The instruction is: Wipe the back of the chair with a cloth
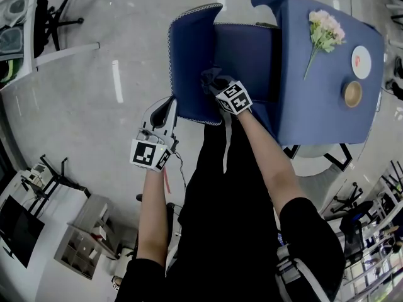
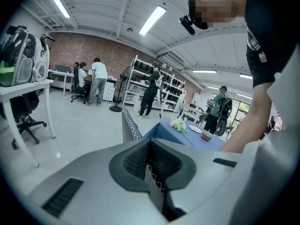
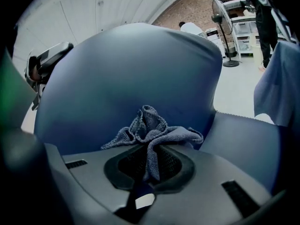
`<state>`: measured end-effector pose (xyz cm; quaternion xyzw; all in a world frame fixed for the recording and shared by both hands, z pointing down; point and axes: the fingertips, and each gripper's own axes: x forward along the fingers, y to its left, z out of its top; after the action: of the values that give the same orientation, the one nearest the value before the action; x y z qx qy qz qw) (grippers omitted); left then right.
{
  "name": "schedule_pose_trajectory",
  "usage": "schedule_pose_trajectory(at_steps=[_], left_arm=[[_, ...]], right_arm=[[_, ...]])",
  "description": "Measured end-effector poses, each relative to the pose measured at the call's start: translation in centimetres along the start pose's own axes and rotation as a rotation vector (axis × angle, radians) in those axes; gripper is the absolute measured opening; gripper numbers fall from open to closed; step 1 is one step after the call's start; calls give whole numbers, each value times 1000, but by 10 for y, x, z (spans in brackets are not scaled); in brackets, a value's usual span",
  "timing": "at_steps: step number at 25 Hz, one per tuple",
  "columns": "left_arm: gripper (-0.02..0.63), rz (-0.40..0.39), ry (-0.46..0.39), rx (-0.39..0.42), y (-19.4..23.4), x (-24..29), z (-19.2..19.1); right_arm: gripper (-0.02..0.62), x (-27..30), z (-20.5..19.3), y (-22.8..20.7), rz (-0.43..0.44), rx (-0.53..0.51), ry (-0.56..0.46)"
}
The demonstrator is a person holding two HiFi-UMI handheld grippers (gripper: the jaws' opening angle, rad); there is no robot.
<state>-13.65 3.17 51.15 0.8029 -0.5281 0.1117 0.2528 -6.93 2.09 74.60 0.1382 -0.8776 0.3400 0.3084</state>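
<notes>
— Grey-blue cloth (image 3: 150, 125) pinched in the right gripper (image 3: 149, 165), bunched just ahead of the jaws and pressed low on the blue backrest (image 3: 131, 69), near the seat.
— Left gripper (image 2: 151, 168)?
— Clamped on the backrest's stitched edge (image 2: 127, 124), apparently steadying it.
— Progress?
— Wipe looks under way. I'd judge the upper backrest is left. Table (image 1: 315, 99) beyond, not involved.

left gripper (image 2: 151, 168) jaws clamped on stitched edge of chair (image 2: 129, 126); blue table (image 2: 172, 133) beyond
</notes>
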Motion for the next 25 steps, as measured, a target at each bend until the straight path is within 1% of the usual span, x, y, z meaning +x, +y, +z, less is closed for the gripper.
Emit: schedule_pose_trajectory(at_steps=[6,9,15,19,23,25], left_arm=[[25,-3,-8,-17,1,1,-1],[25,0,-16,-21,2,0,-1],[24,2,-22,-21,3,1,1],[25,2,-24,-25,3,2,1],[25,4,-31,-44,3,3,1],[25,7,-32,-56,4,2,0]], right_arm=[[58,7,20,-19,-28,13,-30],[58,11,27,-29,-44,9,-11],[60,18,38,-33,-23,-106,35],[60,18,48,-51,-53,-59,3],[60,22,64,-72,-95,-47,-5],[59,23,75,-82,-124,-10,-15]])
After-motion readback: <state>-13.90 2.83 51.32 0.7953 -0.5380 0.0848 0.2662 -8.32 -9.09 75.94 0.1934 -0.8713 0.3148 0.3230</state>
